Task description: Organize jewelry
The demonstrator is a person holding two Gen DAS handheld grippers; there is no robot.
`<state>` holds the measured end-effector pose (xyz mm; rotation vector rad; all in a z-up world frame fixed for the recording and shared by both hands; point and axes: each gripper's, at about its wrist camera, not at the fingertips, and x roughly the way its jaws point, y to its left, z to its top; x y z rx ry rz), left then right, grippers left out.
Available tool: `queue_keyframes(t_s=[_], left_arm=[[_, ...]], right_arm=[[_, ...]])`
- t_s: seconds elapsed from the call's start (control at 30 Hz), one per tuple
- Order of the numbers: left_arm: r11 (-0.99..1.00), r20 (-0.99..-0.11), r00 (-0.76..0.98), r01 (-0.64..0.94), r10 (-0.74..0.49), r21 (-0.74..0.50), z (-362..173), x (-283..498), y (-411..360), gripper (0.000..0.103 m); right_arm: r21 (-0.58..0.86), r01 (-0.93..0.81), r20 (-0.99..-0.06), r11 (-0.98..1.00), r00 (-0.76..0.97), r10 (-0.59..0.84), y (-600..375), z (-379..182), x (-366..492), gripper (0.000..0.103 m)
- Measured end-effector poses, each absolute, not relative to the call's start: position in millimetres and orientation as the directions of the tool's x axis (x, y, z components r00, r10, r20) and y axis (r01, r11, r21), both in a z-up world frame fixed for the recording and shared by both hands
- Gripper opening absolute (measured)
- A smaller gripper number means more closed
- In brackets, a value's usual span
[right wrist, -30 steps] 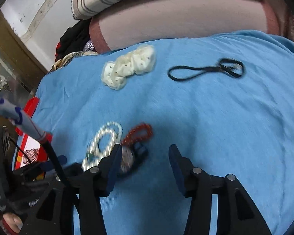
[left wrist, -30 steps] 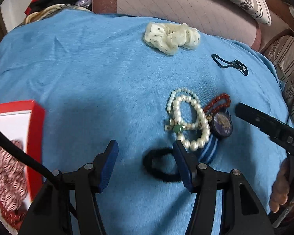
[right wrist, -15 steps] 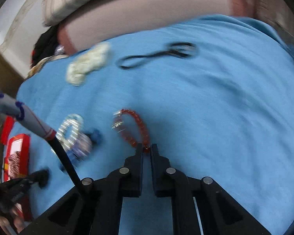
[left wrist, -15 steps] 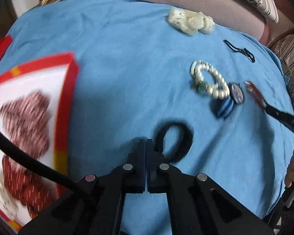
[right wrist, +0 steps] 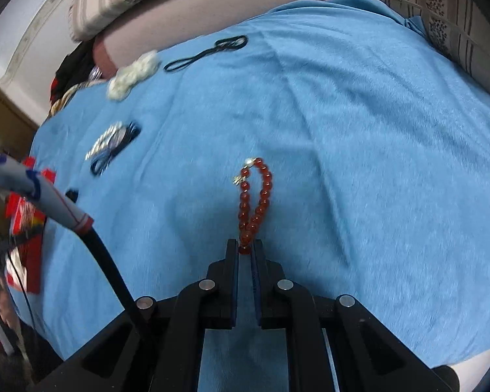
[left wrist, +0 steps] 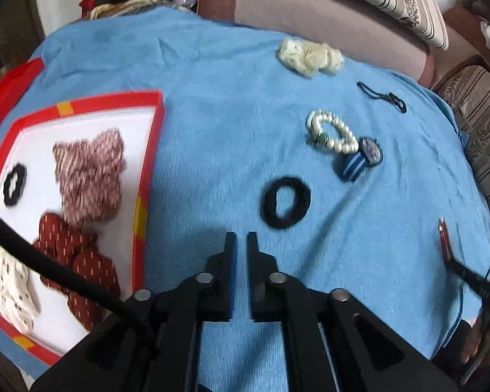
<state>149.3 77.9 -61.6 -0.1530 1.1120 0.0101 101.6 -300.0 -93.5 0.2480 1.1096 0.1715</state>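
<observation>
Your red-rimmed tray (left wrist: 148,176) at the far left already holds a small black tie, a pink checked scrunchie (left wrist: 89,171), a dark red one and a cream one, and it now fills far more of the left wrist view than a second ago, so that hand has swung toward it. Your left gripper (left wrist: 241,240) had its jaws wide around the black hair tie (left wrist: 285,202) a second ago and clamped on it half a second ago; now they are nearly together with a thin gap and nothing between them, and the tie lies flat on the blue cloth (left wrist: 212,104) just ahead and to the right. That pickup seems to have failed, so the tie still needs a grasp. Further right, the pearl bracelet (left wrist: 331,130) still touches the blue striped tie (left wrist: 352,165); the cream scrunchie (left wrist: 310,55) and thin black cord (left wrist: 382,96) lie near the far edge. Your right gripper (right wrist: 245,250), open a second ago, is now clenched on the near end of the red bead bracelet (right wrist: 256,196), which has been pulled away from the pearl cluster and trails forward over the cloth. Both tools point low and forward over the surface.
</observation>
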Motion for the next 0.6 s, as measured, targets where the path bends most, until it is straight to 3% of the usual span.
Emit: queue_keyframes(t_s=[0.07, 0.13, 0.23, 0.33, 0.43, 0.6], left_arm=[[0.991, -0.886, 0.458, -0.077, -0.066, -0.114, -61, 158, 75, 0.032], [0.992, -0.886, 0.460, -0.066, -0.067, -0.109, -63, 167, 71, 0.034], [0.992, -0.891, 0.445, -0.039, -0.090, -0.119, -72, 184, 64, 0.035], [0.992, -0.897, 0.429, -0.021, -0.105, -0.125, -82, 199, 59, 0.036], [0.989, -0.904, 0.407, -0.009, -0.134, -0.151, -92, 210, 56, 0.036], [0.988, -0.897, 0.416, 0.016, -0.148, -0.155, -99, 212, 46, 0.054]], right_arm=[[0.290, -0.009, -0.857, 0.957, 0.442, 0.264, -301, -94, 97, 0.012], [0.304, -0.005, -0.843, 0.953, 0.464, 0.271, -304, -91, 94, 0.033], [0.299, -0.007, -0.818, 0.954, 0.513, 0.260, -307, -80, 94, 0.051], [0.290, -0.023, -0.806, 0.957, 0.534, 0.257, -306, -76, 102, 0.060], [0.270, -0.033, -0.822, 0.962, 0.512, 0.249, -299, -84, 114, 0.061], [0.203, -0.031, -0.845, 0.979, 0.499, 0.191, -287, -100, 121, 0.061]])
